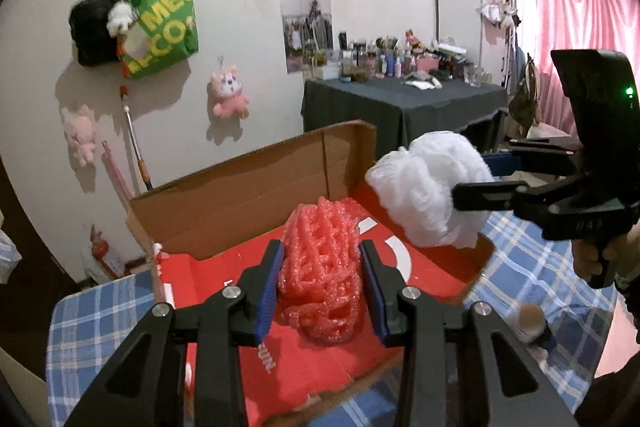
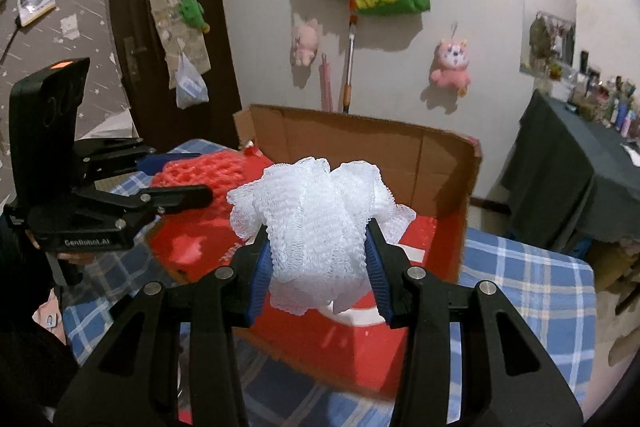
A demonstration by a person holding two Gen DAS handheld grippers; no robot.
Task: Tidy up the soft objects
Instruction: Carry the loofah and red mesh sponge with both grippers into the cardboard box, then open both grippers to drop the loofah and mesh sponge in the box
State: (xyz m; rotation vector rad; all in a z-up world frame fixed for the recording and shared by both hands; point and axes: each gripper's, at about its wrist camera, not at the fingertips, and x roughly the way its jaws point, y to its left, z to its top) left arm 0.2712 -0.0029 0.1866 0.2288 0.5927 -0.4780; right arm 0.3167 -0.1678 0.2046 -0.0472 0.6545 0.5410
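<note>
My left gripper (image 1: 320, 283) is shut on a pink foam net (image 1: 320, 267), held above the red floor of an open cardboard box (image 1: 248, 195). In the same view my right gripper (image 1: 468, 179) comes in from the right, squeezing a white mesh bath puff (image 1: 428, 191) over the box's right side. The right wrist view shows that right gripper (image 2: 318, 267) shut on the white puff (image 2: 316, 211) above the red box floor (image 2: 352, 343). At its left the left gripper (image 2: 188, 179) carries the pink foam net (image 2: 200, 173).
The box lies on a blue plaid cloth (image 1: 532, 259) and its brown flap (image 2: 360, 155) stands up at the far side. A small brown-headed doll (image 1: 532, 323) lies on the cloth right of the box. A dark-clothed table (image 1: 400, 103) with bottles stands behind.
</note>
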